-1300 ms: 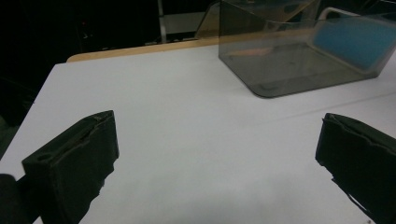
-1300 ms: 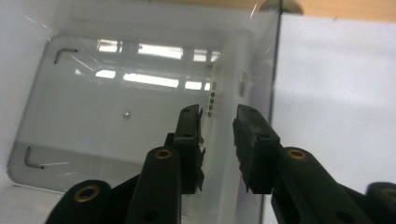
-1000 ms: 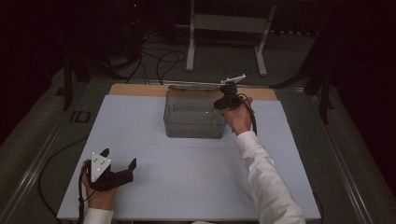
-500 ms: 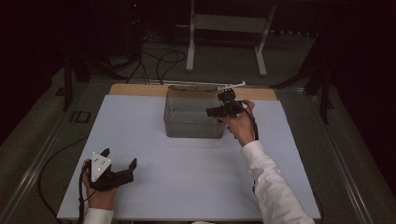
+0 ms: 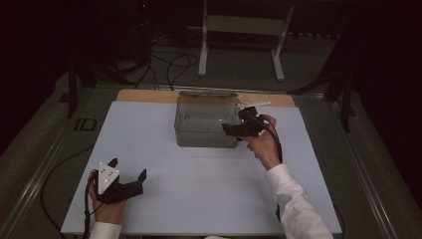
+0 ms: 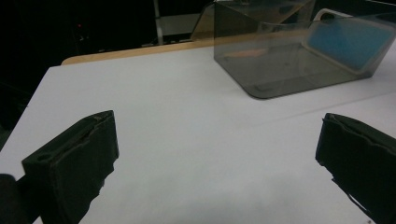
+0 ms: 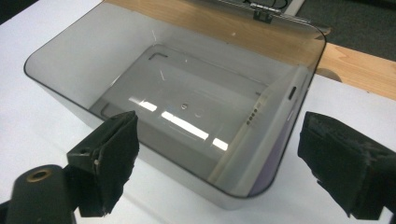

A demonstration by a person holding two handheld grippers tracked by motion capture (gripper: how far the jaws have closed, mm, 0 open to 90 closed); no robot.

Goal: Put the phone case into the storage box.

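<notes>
A smoky transparent box (image 5: 204, 130) stands open at the table's far middle, its lid (image 5: 209, 93) folded back. A phone (image 7: 261, 135) stands on edge inside, leaning against the box's right wall; through the wall it looks blue (image 6: 350, 42). My right gripper (image 5: 235, 124) hovers over the box's near right corner, open, with nothing between its jaws (image 7: 217, 135). My left gripper (image 5: 128, 168) rests low at the front left of the white tabletop, open and empty (image 6: 217, 126), pointing toward the box (image 6: 280, 70).
A white sheet (image 5: 209, 184) covers the table, with a wooden strip (image 5: 144, 95) at its far edge. Cables and a metal stand (image 5: 239, 25) lie on the dark floor beyond. Bare table lies between the left gripper and the box.
My right gripper has come down and toward me along the box's right side, turning its jaws leftward over the box. The left gripper has not moved.
</notes>
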